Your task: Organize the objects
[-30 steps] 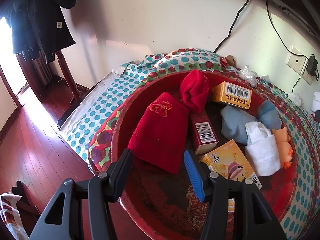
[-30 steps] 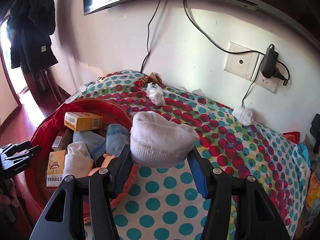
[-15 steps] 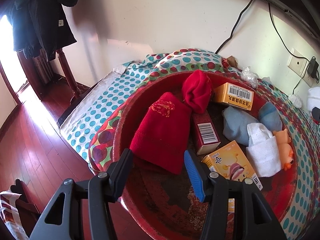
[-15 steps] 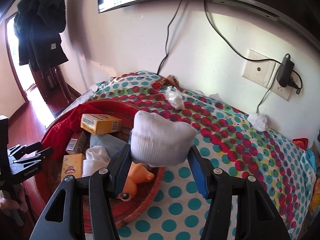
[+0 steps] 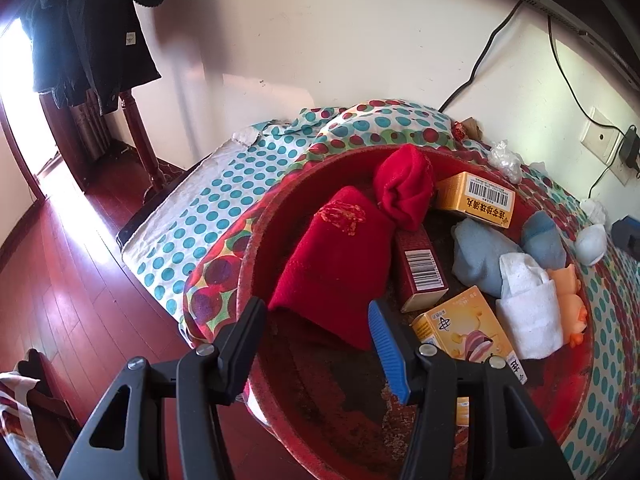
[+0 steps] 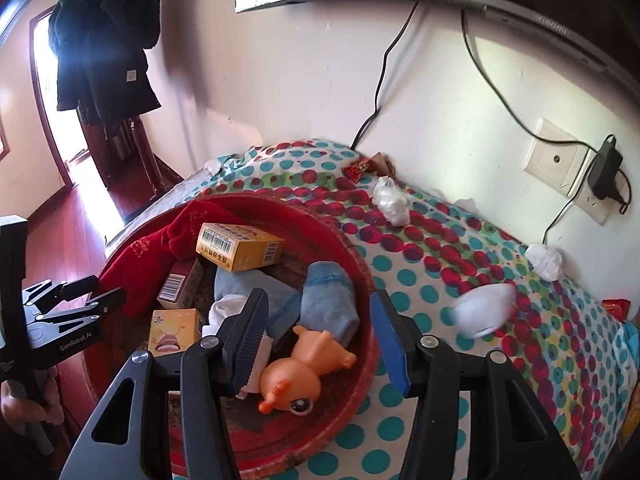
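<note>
A red basin (image 6: 362, 264) sits on the spotted cloth. It holds red socks (image 5: 340, 256), two yellow boxes (image 6: 236, 244), a dark red box (image 5: 422, 268), blue socks (image 6: 332, 300), a white sock (image 5: 528, 316) and an orange toy (image 6: 296, 380). My right gripper (image 6: 319, 304) hangs over the basin's right side, its jaws closing with nothing between them. A rolled white sock (image 6: 484, 310), blurred, is out on the cloth to its right, outside the basin. My left gripper (image 5: 316, 312) stands open and empty over the basin's near rim, in front of the red sock.
The bed's spotted cloth (image 6: 440, 240) runs along a white wall with cables, a socket and a charger (image 6: 604, 168). Crumpled plastic (image 6: 390, 200) and white tissue (image 6: 544, 260) lie near the wall. Red wooden floor (image 5: 60, 280) and a coat stand are on the left.
The rolled white sock has left my right gripper's jaws and is now on the cloth to the right. The right gripper has shifted left over the basin. The left gripper has held still.
</note>
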Available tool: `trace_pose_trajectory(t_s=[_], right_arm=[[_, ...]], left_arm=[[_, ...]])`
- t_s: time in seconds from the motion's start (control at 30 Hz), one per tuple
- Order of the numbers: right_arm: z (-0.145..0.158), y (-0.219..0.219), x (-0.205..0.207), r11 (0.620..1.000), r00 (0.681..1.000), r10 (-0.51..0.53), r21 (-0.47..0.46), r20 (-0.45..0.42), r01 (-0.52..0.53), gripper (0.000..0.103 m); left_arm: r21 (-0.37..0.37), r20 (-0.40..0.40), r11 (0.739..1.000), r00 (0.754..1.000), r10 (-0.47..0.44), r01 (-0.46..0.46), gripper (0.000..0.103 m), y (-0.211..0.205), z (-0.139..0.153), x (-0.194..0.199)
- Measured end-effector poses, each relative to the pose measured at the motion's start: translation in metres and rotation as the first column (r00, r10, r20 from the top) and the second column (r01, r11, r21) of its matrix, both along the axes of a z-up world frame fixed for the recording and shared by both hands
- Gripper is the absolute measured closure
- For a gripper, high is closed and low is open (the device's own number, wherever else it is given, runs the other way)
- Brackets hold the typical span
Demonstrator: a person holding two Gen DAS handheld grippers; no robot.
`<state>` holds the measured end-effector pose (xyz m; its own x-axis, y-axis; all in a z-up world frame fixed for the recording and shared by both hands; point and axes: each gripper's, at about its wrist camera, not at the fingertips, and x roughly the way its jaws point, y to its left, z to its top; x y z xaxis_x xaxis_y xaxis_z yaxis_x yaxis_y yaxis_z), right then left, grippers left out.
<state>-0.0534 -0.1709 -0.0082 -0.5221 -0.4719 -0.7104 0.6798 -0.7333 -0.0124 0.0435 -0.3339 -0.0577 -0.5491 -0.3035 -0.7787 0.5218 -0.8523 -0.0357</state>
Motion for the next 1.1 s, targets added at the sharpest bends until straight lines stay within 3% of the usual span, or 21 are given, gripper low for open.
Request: trace_pose_trajectory(t_s=[0.27, 0.47, 0.53, 0.6, 0.73, 0.87, 0.93, 1.1], right_arm=[[-0.010, -0.001, -0.010, 1.000, 1.000, -0.007, 0.015, 0.019, 0.007, 0.053], [-0.028, 0.037, -0.050, 0.988, 0.988, -0.149, 0.050, 0.033, 0.147, 0.051], [-0.038, 0.052, -0.070, 0.975, 0.978, -0.210, 0.083, 0.016, 0.208, 0.035], [-0.053, 0.073, -0.097, 0.950, 0.957, -0.289, 0.123, -0.006, 0.288, 0.029], [-0.078, 0.104, -0.140, 0.910, 0.923, -0.386, 0.168, 0.013, 0.378, 0.029], [-0.095, 0.114, -0.164, 0.899, 0.911, -0.410, 0.180, 0.033, 0.399, 0.031], [-0.101, 0.113, -0.171, 0.898, 0.910, -0.412, 0.186, 0.037, 0.399, 0.040], [-0.103, 0.114, -0.177, 0.899, 0.909, -0.415, 0.170, 0.041, 0.403, 0.050]], left_arm=[[0.009, -0.017, 1.000, 1.000, 0.010, -0.010, 0.048, -0.002, 0.001, 0.001], [0.003, -0.022, 1.000, 1.000, 0.003, -0.003, 0.048, 0.001, 0.002, 0.000], [-0.002, -0.025, 1.000, 1.000, -0.002, 0.002, 0.048, 0.003, 0.003, 0.000], [-0.008, -0.028, 1.000, 1.000, -0.010, 0.010, 0.048, 0.005, 0.003, 0.000], [-0.031, -0.019, 0.999, 1.000, -0.012, 0.011, 0.048, 0.008, 0.003, -0.002], [-0.051, -0.002, 0.998, 1.000, -0.022, 0.022, 0.048, 0.013, 0.000, -0.005], [-0.071, 0.010, 0.997, 1.000, -0.026, 0.027, 0.048, 0.016, -0.001, -0.006], [-0.095, 0.020, 0.995, 0.999, -0.042, 0.043, 0.048, 0.021, -0.002, -0.008]])
